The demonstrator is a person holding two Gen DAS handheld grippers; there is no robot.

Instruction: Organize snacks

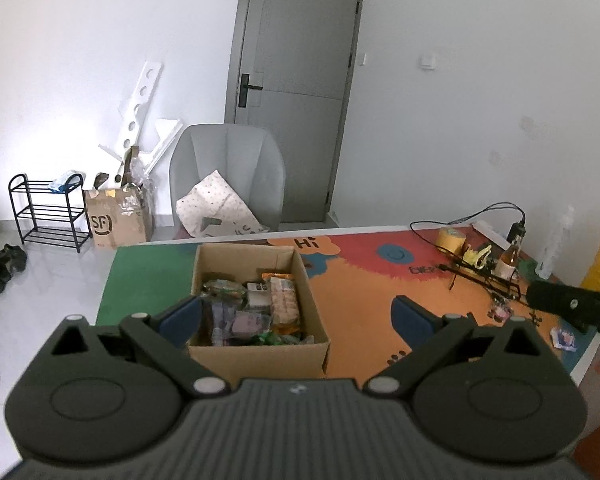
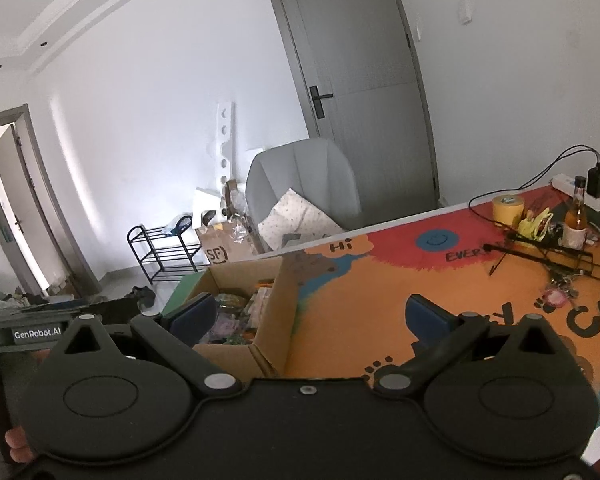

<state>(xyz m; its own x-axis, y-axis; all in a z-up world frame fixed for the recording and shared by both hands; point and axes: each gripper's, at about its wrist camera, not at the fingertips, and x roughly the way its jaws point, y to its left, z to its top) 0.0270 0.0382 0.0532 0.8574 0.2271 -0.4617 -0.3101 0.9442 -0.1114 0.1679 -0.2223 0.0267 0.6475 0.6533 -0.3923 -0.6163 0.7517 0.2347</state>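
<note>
An open cardboard box [image 1: 256,354] stands on the colourful table mat [image 1: 360,300], holding several snack packets [image 1: 284,300]. My left gripper [image 1: 296,316] is open and empty, held above and just in front of the box. A small loose packet [image 1: 564,338] lies at the mat's right edge. In the right wrist view the box [image 2: 276,320] is at the left and my right gripper [image 2: 310,314] is open and empty, over the box's right wall and the mat [image 2: 380,288].
At the table's far right are a yellow tape roll [image 2: 508,208], a bottle [image 2: 576,216], a power strip with cables [image 2: 580,188] and a black wire rack [image 2: 560,256]. Behind the table stands a grey chair [image 1: 228,176], an SF carton [image 1: 118,216] and a shoe rack [image 1: 48,212].
</note>
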